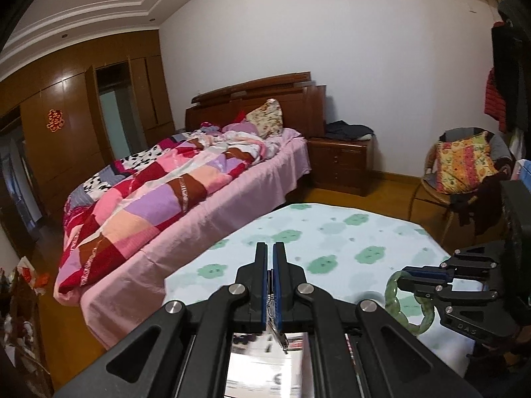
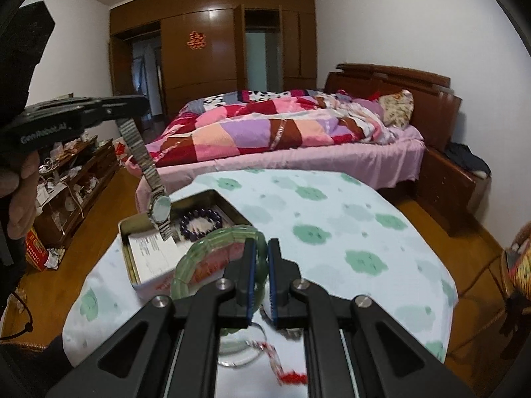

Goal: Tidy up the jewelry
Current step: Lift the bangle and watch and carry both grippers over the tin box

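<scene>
My left gripper (image 1: 270,248) is shut on the metal band of a silver wristwatch (image 2: 159,210), which hangs down over an open metal tin (image 2: 132,222); the left gripper also shows in the right wrist view (image 2: 129,104). The tin holds papers and a dark purple bead bracelet (image 2: 200,222). My right gripper (image 2: 262,248) is shut on a green jade bangle (image 2: 215,238), held above the table beside the tin; the bangle and gripper also show in the left wrist view (image 1: 398,298). A clear bangle (image 2: 242,348) and a red bead string (image 2: 292,378) lie under my right gripper.
The table has a white cloth with green cloud prints (image 2: 332,219). A bed with a patchwork quilt (image 2: 265,126) stands behind it. A nightstand (image 1: 338,162) and a wicker chair with a cushion (image 1: 464,165) are at the right. A cluttered low cabinet (image 2: 66,179) is at the left.
</scene>
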`<state>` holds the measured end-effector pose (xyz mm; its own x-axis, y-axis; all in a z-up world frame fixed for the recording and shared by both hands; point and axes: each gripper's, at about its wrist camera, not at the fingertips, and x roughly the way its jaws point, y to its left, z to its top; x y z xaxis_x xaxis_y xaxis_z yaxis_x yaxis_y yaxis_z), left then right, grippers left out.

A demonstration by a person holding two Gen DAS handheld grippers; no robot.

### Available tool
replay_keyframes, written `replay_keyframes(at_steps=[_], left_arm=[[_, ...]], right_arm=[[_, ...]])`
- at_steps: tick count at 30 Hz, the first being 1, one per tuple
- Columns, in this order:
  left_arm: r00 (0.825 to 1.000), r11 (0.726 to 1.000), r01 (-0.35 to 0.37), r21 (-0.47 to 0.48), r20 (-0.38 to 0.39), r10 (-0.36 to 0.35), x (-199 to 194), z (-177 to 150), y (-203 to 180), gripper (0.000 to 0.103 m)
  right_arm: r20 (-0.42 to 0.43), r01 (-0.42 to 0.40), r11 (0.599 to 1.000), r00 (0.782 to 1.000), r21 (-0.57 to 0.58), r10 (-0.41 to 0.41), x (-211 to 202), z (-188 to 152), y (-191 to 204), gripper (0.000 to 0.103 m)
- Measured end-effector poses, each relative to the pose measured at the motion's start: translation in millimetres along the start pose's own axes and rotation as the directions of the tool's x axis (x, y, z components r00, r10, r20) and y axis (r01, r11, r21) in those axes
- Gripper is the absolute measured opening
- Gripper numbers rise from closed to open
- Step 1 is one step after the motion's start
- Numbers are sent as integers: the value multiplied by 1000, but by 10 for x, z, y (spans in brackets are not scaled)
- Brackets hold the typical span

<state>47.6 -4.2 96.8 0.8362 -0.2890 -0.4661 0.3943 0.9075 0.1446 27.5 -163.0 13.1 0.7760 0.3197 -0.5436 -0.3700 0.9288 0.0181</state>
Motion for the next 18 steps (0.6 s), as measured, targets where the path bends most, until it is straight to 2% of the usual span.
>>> replay_keyframes(at_steps=[9, 18], left_arm=[[998, 998, -39, -42, -42, 37, 211, -95, 337, 2], [996, 995, -65, -73, -72, 60, 392, -171, 588, 2]], right_arm=[[-24, -45, 998, 999, -45, 44, 337, 302, 253, 9], [-45, -58, 994, 997, -89, 54, 621, 490, 497, 9]])
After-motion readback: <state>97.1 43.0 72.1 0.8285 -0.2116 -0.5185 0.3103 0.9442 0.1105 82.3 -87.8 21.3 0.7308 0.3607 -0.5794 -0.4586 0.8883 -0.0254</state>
